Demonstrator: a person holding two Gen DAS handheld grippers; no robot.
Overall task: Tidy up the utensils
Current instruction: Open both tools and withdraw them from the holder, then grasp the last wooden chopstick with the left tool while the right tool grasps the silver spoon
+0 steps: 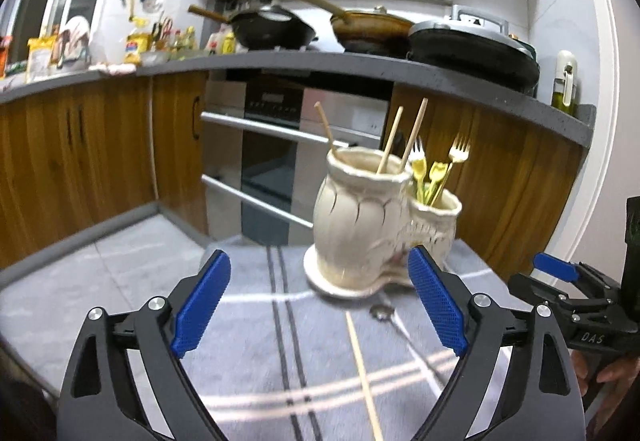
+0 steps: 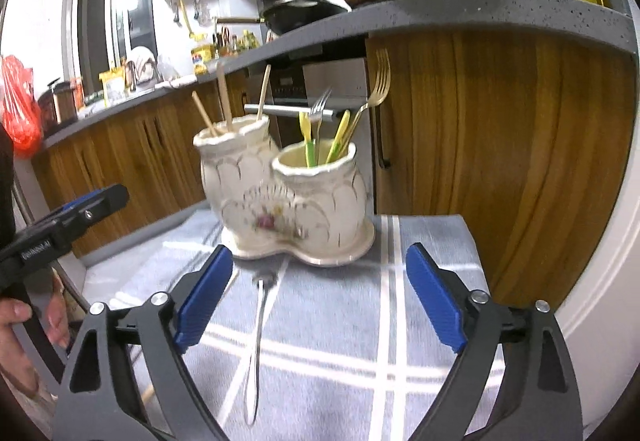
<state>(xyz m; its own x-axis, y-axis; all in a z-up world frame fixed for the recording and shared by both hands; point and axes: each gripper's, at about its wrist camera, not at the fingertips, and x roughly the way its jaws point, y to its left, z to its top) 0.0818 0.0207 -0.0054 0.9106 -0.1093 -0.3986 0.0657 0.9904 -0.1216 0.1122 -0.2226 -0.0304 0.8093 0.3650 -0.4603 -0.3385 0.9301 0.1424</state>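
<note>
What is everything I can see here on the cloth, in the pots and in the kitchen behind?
Ceramic holder: one, cream, two joined pots on a base, standing on the cloth.
Chopsticks in taller pot: three, wooden.
Forks in shorter pot: about four, gold, silver and yellow-green handled.
Loose chopstick: one, wooden, lying on the cloth.
Spoon: one, silver, lying on the cloth before the holder.
Cloth: one, grey with white stripes.
Pans: several, dark, on the grey counter.
Oven: one, under the counter.
Left gripper: black, blue pads, open, empty.
Right gripper: same, open, empty.
</note>
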